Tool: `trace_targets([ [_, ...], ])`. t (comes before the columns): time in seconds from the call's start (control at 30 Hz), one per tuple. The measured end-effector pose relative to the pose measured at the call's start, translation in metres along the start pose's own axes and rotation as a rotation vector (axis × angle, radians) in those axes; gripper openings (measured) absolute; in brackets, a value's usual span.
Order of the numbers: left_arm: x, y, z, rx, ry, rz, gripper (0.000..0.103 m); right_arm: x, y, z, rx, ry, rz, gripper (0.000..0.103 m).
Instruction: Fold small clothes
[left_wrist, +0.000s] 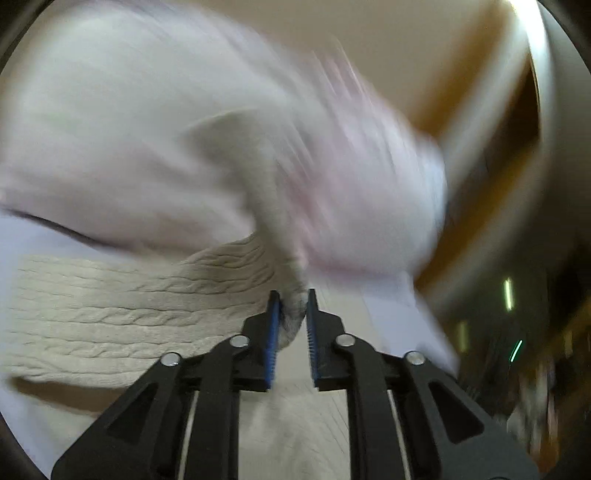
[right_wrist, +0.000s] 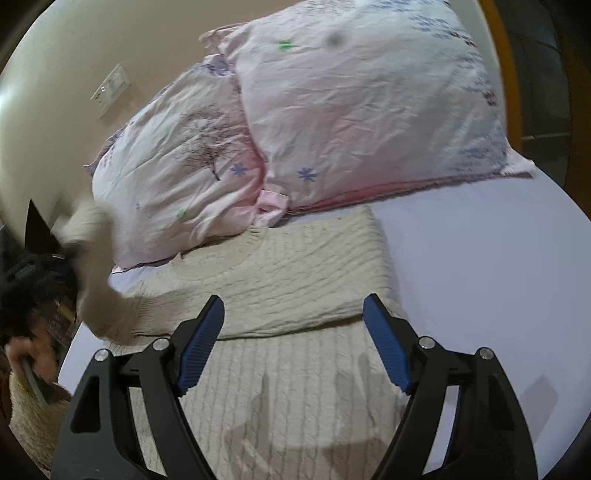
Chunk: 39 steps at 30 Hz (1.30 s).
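Observation:
A cream cable-knit sweater (right_wrist: 280, 280) lies on a pale lilac bed sheet (right_wrist: 480, 266), its far part folded over the near part. My left gripper (left_wrist: 291, 299) is shut on a bunched sleeve of the sweater (left_wrist: 293, 317) and holds it lifted; the left wrist view is blurred by motion. In the right wrist view the lifted sleeve (right_wrist: 94, 266) rises at the left edge beside the left gripper (right_wrist: 48, 254). My right gripper (right_wrist: 293, 317) is open and empty, hovering above the near part of the sweater.
Two pink floral pillows (right_wrist: 332, 110) lie at the head of the bed, just beyond the sweater. A beige wall with a switch plate (right_wrist: 110, 88) stands behind them. The bed's wooden edge (right_wrist: 506, 74) runs along the right.

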<state>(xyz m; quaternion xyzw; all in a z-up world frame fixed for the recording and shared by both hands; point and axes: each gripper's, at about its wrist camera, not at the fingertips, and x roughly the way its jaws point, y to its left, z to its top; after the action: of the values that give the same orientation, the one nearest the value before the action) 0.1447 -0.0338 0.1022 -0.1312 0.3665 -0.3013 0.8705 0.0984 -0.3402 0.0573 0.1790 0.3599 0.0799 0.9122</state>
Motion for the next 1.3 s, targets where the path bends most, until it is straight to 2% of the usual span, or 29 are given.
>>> trace_targets([
  [0.03,0.028,-0.016,-0.009,0.050,0.090,-0.004,0.014,-0.002,-0.004,-0.002,0.009,0.005,-0.011,0.078],
  [0.07,0.046,-0.029,-0.019,0.082,0.149,-0.006,0.014,-0.005,-0.007,-0.003,0.015,0.007,-0.016,0.078],
  [0.1,0.052,-0.040,-0.033,0.094,0.178,-0.042,0.014,-0.011,-0.011,-0.005,0.018,0.004,-0.021,0.078],
  [0.17,0.039,-0.040,-0.040,0.098,0.164,-0.077,0.014,-0.025,-0.018,-0.011,0.015,-0.009,-0.035,0.078],
  [0.2,0.020,-0.039,-0.046,0.102,0.136,-0.073,0.014,-0.034,-0.023,-0.015,0.019,-0.011,-0.035,0.079],
  [0.27,-0.016,-0.025,-0.052,0.090,0.087,-0.068,0.030,-0.046,-0.029,-0.022,0.035,-0.003,-0.001,0.081],
  [0.3,-0.044,-0.015,-0.059,0.077,0.047,-0.066,0.051,-0.054,-0.033,-0.029,0.050,0.009,0.046,0.081],
  [0.33,-0.069,-0.003,-0.064,0.069,0.011,-0.057,0.066,-0.062,-0.035,-0.036,0.062,0.021,0.094,0.081],
  [0.37,-0.097,0.011,-0.072,0.061,-0.028,-0.047,0.069,-0.070,-0.037,-0.044,0.073,0.034,0.146,0.081],
  [0.4,-0.114,0.019,-0.080,0.053,-0.043,-0.045,0.070,-0.082,-0.040,-0.058,0.091,0.060,0.227,0.081],
  [0.47,-0.152,0.044,-0.093,0.007,-0.053,-0.044,0.073,-0.101,-0.042,-0.080,0.112,0.107,0.334,0.081],
  [0.5,-0.176,0.057,-0.110,-0.037,-0.064,-0.050,0.074,-0.110,-0.042,-0.089,0.111,0.126,0.365,0.081],
  [0.6,-0.225,0.092,-0.163,-0.167,-0.090,-0.045,0.074,-0.134,-0.045,-0.123,0.074,0.196,0.401,0.081],
  [0.7,-0.243,0.120,-0.205,-0.279,-0.082,-0.052,0.074,-0.134,-0.057,-0.150,0.140,0.287,0.421,0.074],
  [0.8,-0.236,0.133,-0.240,-0.336,-0.043,-0.085,0.074,-0.117,-0.078,-0.169,0.271,0.348,0.408,0.062],
  [0.83,-0.226,0.134,-0.247,-0.348,-0.023,-0.099,0.074,-0.111,-0.084,-0.174,0.315,0.361,0.426,0.053],
  [0.97,-0.181,0.134,-0.262,-0.397,0.064,-0.147,0.073,-0.085,-0.092,-0.192,0.425,0.371,0.545,0.036],
  [1.03,-0.166,0.132,-0.265,-0.411,0.081,-0.175,0.071,-0.077,-0.087,-0.197,0.428,0.382,0.576,0.018],
  [1.07,-0.161,0.131,-0.265,-0.420,0.089,-0.184,0.069,-0.076,-0.087,-0.197,0.428,0.384,0.590,0.014],
  [1.1,-0.156,0.130,-0.264,-0.430,0.095,-0.192,0.060,-0.075,-0.084,-0.198,0.424,0.375,0.614,0.010],
  [1.13,-0.155,0.130,-0.265,-0.438,0.099,-0.198,0.045,-0.076,-0.080,-0.198,0.410,0.363,0.625,0.010],
  [1.23,-0.156,0.124,-0.263,-0.449,0.102,-0.241,0.015,-0.088,-0.076,-0.189,0.371,0.320,0.648,0.008],
  [1.3,-0.162,0.117,-0.258,-0.433,0.093,-0.260,0.009,-0.097,-0.070,-0.170,0.345,0.257,0.676,0.008],
])
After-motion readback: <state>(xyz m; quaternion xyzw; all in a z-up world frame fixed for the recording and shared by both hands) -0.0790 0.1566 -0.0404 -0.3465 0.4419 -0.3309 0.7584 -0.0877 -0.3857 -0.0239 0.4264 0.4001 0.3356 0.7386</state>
